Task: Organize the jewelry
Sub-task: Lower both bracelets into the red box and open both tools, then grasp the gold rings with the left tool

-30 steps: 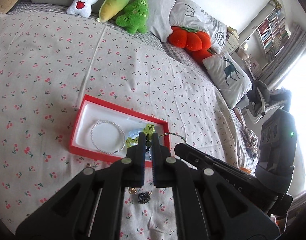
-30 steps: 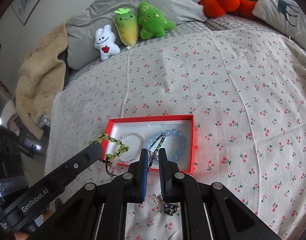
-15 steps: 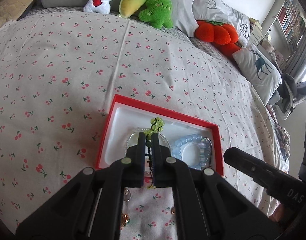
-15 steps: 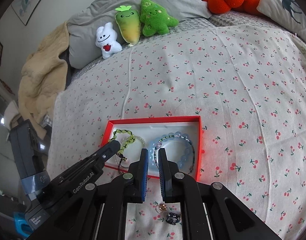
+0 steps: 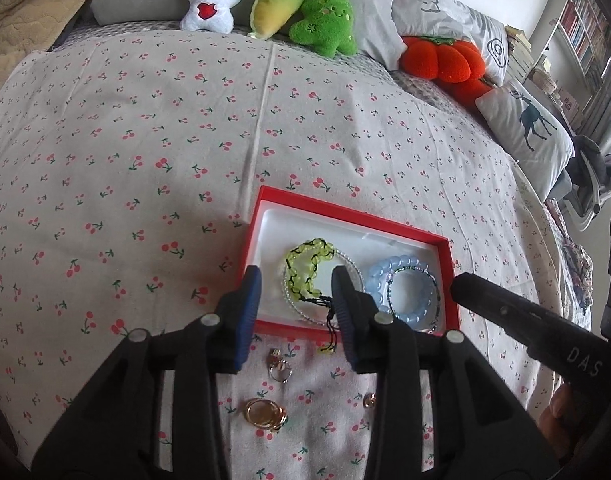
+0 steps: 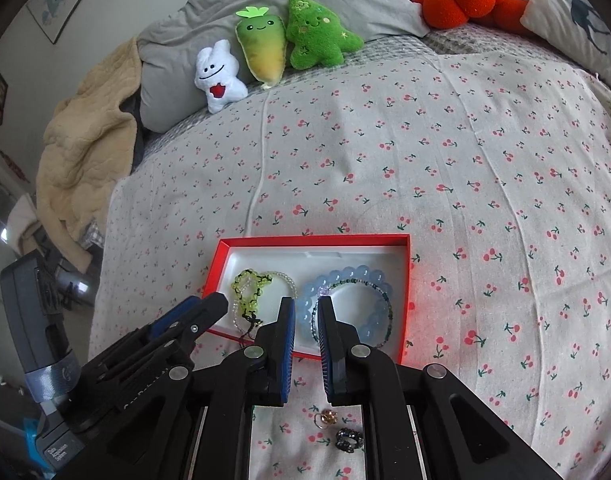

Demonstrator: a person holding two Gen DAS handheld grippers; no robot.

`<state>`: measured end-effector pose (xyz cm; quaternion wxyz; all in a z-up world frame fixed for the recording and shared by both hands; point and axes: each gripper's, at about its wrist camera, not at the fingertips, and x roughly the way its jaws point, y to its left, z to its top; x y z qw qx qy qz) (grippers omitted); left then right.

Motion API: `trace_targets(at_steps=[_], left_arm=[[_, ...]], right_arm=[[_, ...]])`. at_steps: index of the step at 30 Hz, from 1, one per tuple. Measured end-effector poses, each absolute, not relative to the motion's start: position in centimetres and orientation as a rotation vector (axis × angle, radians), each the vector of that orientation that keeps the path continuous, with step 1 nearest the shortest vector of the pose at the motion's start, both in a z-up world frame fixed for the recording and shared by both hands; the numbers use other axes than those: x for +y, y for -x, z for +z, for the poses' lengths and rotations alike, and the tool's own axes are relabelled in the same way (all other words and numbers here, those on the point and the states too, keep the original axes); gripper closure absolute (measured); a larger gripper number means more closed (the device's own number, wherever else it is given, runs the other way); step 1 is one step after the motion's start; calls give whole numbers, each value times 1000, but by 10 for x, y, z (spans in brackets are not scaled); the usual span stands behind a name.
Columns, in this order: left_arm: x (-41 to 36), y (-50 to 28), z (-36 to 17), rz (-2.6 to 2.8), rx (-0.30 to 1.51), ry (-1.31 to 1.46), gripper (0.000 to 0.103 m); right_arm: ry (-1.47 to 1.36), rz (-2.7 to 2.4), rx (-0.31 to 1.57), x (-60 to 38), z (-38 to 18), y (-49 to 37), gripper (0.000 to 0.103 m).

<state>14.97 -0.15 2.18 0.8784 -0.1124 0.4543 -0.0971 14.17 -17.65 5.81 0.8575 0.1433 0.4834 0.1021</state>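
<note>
left gripper (image 5: 295, 294): jaws wide apart, holding nothing | right gripper (image 6: 305, 322): jaws a little apart, holding nothing | green bead bracelet with black cord (image 5: 305, 266): curled up in the red box with white inside (image 5: 347, 216), middle of the frame, beside a pale blue bead bracelet (image 5: 401, 292)

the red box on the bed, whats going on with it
A person with a two-finger tool in each hand is sorting jewelry into the red box on the cherry-print bedsheet. The green bead bracelet lies in the box beside the blue bead bracelet. The left tool is open above the green one, and the right tool is open too, holding nothing. Several rings wait on the sheet outside the box.
</note>
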Motion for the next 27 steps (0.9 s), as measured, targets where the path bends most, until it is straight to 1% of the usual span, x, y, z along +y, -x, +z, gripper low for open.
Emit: trace_targets(at_steps=[1,4,6,9,10,11,12,18,21,27], left_arm=[[-2,-148,23,-201,950,227,52],[-2,-141,26,-202,966,204,44],[-2,-135,27,-202,983,193,40],[-1,-127,26,-198,1009,170,34],[-1,-124,25,-197,1017,162,33],[0,-121,24,-195,1027,154,32],[1,-118,22,-193,1035,148,31],[3,-102,16,-182,1078,109,28],[4,-94,13,-175,1090,95,23],[4,-82,8,-167,1108,43,22]], right_arm=[[-301,211,1020,-178,59,-140,87],[-286,203,1033,-181,62,-135,86],[-264,196,1042,-181,63,-131,84],[-227,196,1062,-179,62,-122,74],[-219,195,1068,-179,61,-119,62],[-214,194,1072,-180,60,-115,43],[-210,192,1071,-180,60,-111,39],[-182,180,1099,-185,57,-94,38],[-180,162,1114,-190,54,-87,36],[-164,124,1155,-197,43,-76,32]])
